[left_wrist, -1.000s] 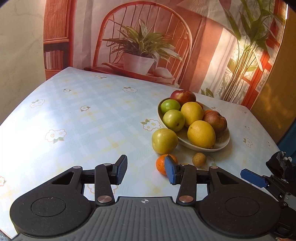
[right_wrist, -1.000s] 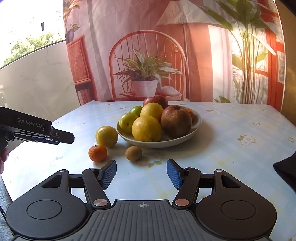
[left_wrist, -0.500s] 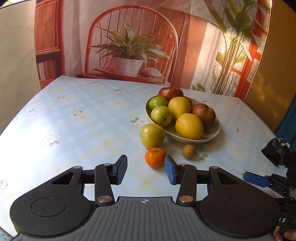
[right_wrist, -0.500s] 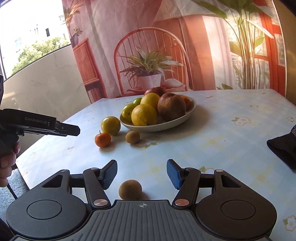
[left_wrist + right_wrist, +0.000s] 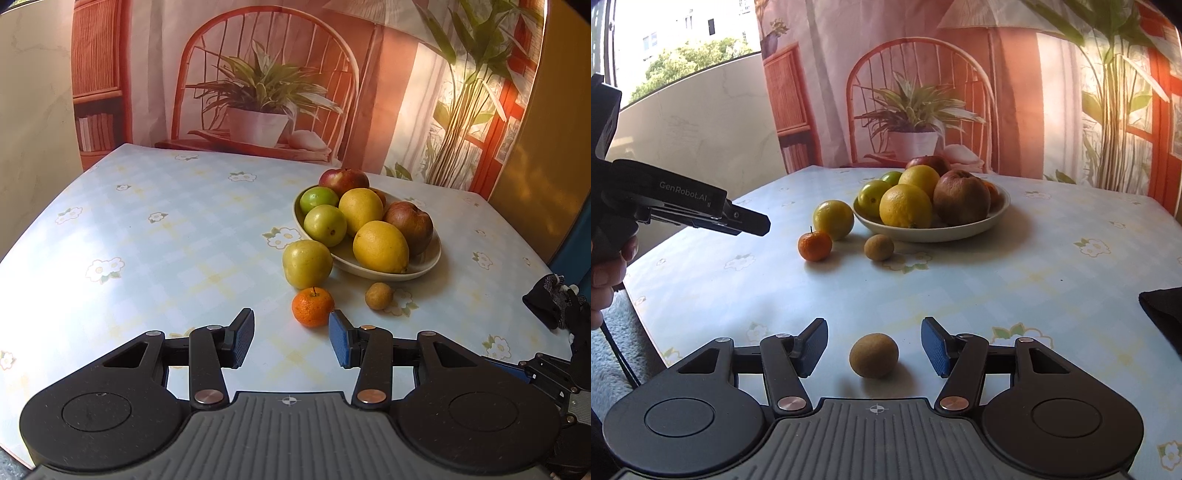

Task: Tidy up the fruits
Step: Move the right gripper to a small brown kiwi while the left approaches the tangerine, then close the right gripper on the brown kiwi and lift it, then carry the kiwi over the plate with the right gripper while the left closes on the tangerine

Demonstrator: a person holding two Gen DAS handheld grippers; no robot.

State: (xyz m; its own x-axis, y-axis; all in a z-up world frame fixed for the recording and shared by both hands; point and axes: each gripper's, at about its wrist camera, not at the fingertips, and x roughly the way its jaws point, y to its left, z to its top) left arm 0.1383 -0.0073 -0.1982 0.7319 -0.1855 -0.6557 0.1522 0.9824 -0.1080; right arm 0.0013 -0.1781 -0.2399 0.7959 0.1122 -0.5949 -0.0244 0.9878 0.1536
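A cream bowl (image 5: 424, 264) holds lemons, green fruits and apples; it also shows in the right wrist view (image 5: 960, 230). Beside it on the table lie a yellow-green fruit (image 5: 307, 263), a small orange (image 5: 312, 307) and a small brown kiwi (image 5: 378, 295). My left gripper (image 5: 291, 341) is open and empty, just short of the orange. My right gripper (image 5: 874, 347) is open, with a second brown kiwi (image 5: 874, 355) lying on the table between its fingers, untouched. The left gripper also shows in the right wrist view (image 5: 750, 221).
The table has a pale blue flowered cloth (image 5: 147, 251). A black cloth (image 5: 1163, 314) lies at the right edge. A printed backdrop with chair and plant (image 5: 258, 92) hangs behind the table. The table's left edge (image 5: 639, 306) is near.
Both grippers have drawn back from the bowl. A second kiwi has come into the right wrist view and now lies between the open right fingers. The left gripper has shifted left of the orange.
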